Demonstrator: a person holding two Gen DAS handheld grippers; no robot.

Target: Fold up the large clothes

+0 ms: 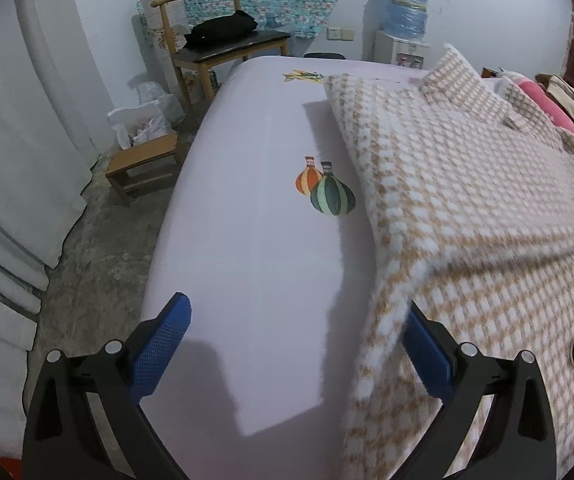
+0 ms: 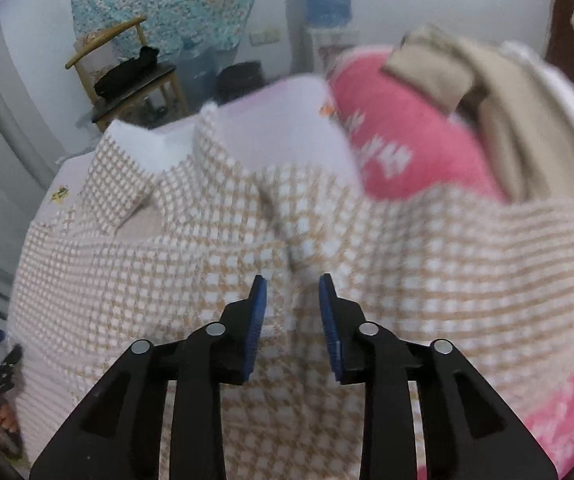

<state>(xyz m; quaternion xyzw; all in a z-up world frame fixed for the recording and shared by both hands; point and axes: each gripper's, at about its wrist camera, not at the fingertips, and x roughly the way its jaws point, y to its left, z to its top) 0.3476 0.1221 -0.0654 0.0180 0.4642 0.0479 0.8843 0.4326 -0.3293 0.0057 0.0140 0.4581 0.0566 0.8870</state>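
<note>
The checked coat [image 1: 467,208] is lying spread across the bed [image 1: 247,240], one side already folded over. The left gripper [image 1: 299,344] is hanging wide open at its edge, holding nothing. The right gripper [image 2: 293,308] is hovering narrowly parted over a ridge of cloth (seemingly not pinching it).
</note>
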